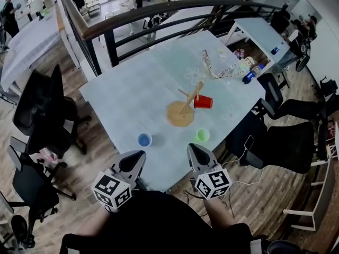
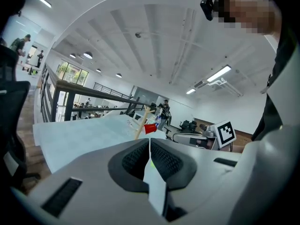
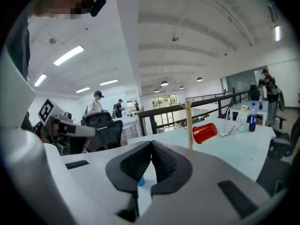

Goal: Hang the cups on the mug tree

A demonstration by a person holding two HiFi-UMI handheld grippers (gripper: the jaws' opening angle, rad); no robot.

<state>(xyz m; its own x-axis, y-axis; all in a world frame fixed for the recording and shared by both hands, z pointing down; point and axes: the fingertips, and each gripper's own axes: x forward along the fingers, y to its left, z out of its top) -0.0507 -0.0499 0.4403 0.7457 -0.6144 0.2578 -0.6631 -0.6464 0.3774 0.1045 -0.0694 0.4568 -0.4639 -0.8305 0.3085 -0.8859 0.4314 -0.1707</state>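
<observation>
**Q:** Head view: where did the cups stand?

**A:** A red cup point(image 1: 203, 102) hung on the mug tree point(image 1: 183, 110) at mid-table. The blue cup point(image 1: 144, 139) sat at eight o'clock from it, the green cup point(image 1: 202, 135) near five. The left gripper point(image 1: 141, 154) and right gripper point(image 1: 191, 147) were both closed and empty.

**Q:** How would they handle?

**A:** Probably light, thin plastic, easily crushed, so pinch one wall at the rim gently. The pale table point(image 1: 132, 94) looked smooth, beside a railing point(image 1: 159, 15) in an open office.

One desk point(image 1: 127, 89) is carrying one mug tree point(image 1: 183, 110).
One red cup point(image 1: 203, 102), one blue cup point(image 1: 144, 139) and one green cup point(image 1: 202, 135) are making three.
</observation>
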